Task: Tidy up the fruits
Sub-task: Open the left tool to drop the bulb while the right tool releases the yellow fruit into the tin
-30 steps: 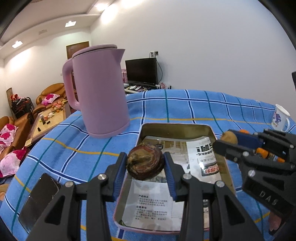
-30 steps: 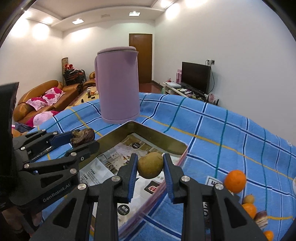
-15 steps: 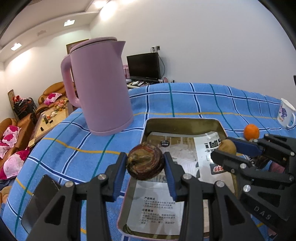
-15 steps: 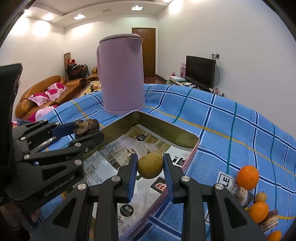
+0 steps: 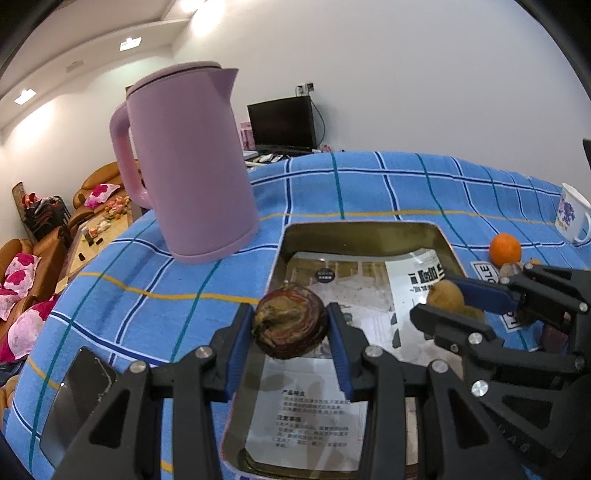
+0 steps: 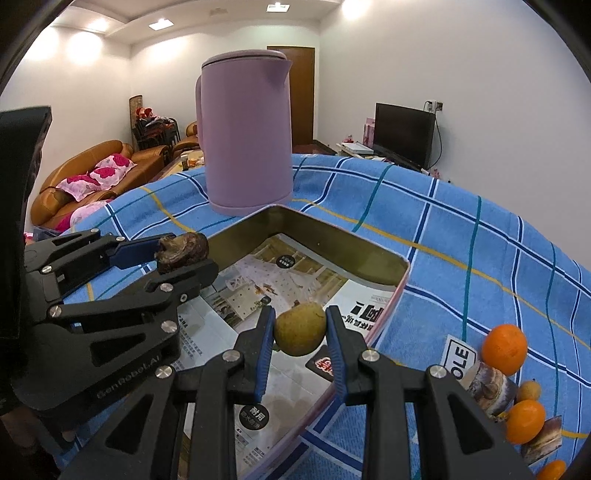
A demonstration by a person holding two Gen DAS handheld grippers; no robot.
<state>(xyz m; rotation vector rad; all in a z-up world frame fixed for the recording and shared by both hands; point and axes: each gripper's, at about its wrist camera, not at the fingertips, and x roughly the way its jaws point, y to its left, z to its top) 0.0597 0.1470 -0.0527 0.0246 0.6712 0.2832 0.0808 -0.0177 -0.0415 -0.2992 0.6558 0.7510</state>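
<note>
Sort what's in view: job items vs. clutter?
Job: left gripper shut on brown fruit; right gripper shut on green fruit; tin; oranges.
Clutter: kettle, mug, phone, TV.

I'm working in a home living room: brown sofas (image 6: 92, 166) with pink flowered cushions (image 6: 110, 166) far left, a cluttered coffee table (image 5: 99, 232), a television (image 6: 402, 133) on a low stand far right, a wooden door (image 6: 304, 96), and recessed ceiling lights (image 6: 160, 25).
</note>
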